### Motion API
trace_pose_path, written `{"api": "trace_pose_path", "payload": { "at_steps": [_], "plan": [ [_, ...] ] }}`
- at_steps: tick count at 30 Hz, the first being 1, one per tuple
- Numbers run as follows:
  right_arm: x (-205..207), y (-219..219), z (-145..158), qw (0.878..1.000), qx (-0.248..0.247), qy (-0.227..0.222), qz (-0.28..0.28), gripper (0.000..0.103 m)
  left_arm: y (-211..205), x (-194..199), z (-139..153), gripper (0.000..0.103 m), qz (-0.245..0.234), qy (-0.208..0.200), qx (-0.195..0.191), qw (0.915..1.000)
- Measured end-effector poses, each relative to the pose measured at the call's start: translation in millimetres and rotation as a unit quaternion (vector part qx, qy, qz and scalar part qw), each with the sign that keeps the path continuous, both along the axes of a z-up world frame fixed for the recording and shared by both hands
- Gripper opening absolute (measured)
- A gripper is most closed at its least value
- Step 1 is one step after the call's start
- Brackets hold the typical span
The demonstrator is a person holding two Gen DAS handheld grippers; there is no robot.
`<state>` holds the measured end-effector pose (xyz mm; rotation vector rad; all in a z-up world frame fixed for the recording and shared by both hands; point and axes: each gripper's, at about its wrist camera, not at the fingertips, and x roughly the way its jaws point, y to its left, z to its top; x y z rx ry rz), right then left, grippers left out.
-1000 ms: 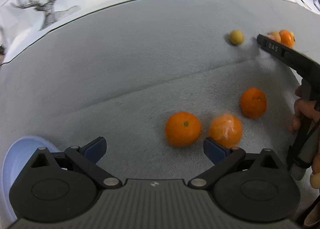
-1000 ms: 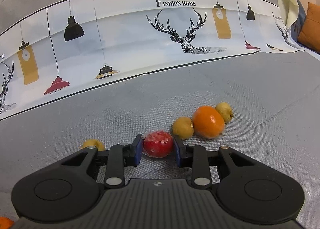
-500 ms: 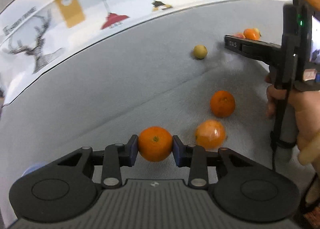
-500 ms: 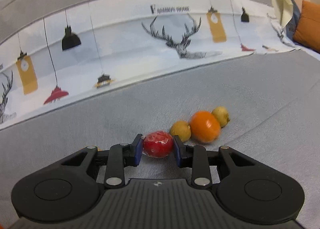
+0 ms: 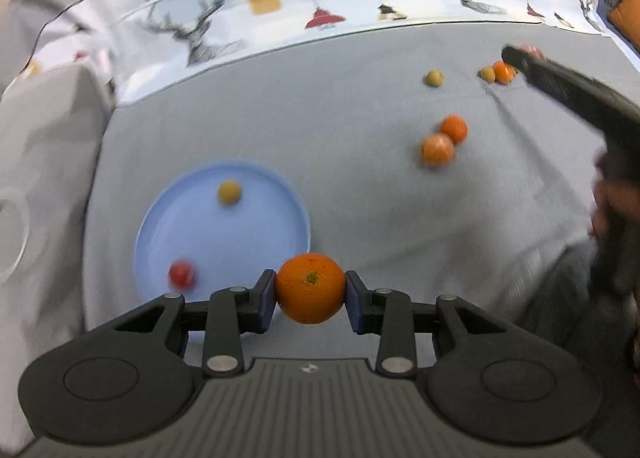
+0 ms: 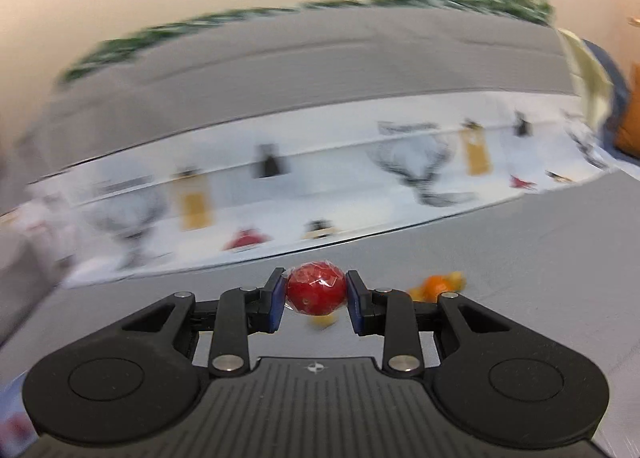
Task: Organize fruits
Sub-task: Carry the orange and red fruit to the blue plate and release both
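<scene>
Both of your grippers have moved since the earlier frames: each now carries a fruit clear of the grey cloth (image 5: 360,186), and the blue plate (image 5: 256,178), formerly cut off at the corner of the left wrist view, now lies in full view. Your left gripper (image 5: 311,300), whose jaws stood wide apart a second ago, has closed on an orange (image 5: 310,287); the blue pads press on both sides of it and it sits just off the plate's near right rim. Your right gripper (image 6: 316,298) grips a red fruit (image 6: 316,293) in shiny wrap, its pads tight on either side, as in the earlier frames; in the left wrist view this gripper appears far to the right of the plate, well apart from it.

Done so far, judging by the left wrist view: the plate holds two fruits, a small yellow fruit (image 5: 229,192) toward its far side and a small red fruit (image 5: 182,275) near its front left rim.

Left to do: you have two held fruits not yet set down. On the cloth, well to the right of the plate, lie two oranges (image 5: 444,140) touching each other. Farther beyond them a lone yellow fruit (image 5: 433,78) sits apart, and a small cluster (image 5: 498,72) of an orange and at least one yellow fruit lies next to it; blur hides the exact count. The task appears under half complete, if the plate is the intended place for all the fruit.
</scene>
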<state>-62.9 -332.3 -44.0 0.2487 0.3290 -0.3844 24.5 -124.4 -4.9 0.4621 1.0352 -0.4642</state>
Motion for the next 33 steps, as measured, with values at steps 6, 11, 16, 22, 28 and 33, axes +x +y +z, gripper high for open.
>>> {"api": "trace_pose_path", "payload": {
  "at_steps": [6, 11, 16, 22, 28, 33],
  "plan": [
    [-79, 85, 26, 0.992, 0.002, 0.020, 0.125, 0.033, 56, -49, 20, 0.040, 0.026, -0.005, -0.021, 0.9994],
    [-112, 146, 46, 0.980, -0.017, 0.023, 0.195, 0.033, 94, -84, 31, 0.040, 0.048, -0.018, -0.059, 0.9969],
    [-131, 186, 59, 0.970, -0.052, 0.031, 0.235, 0.033, 119, -102, 36, 0.040, 0.066, -0.028, -0.089, 0.9934],
    [-144, 212, 68, 0.963, -0.082, 0.038, 0.255, 0.033, 136, -112, 40, 0.040, 0.076, -0.035, -0.112, 0.9902],
    [-144, 226, 70, 0.959, -0.096, 0.048, 0.261, 0.033, 145, -111, 39, 0.040, 0.077, -0.037, -0.125, 0.9885],
    [-139, 230, 70, 0.958, -0.097, 0.058, 0.262, 0.033, 150, -110, 38, 0.040, 0.075, -0.039, -0.135, 0.9873]
  ]
}}
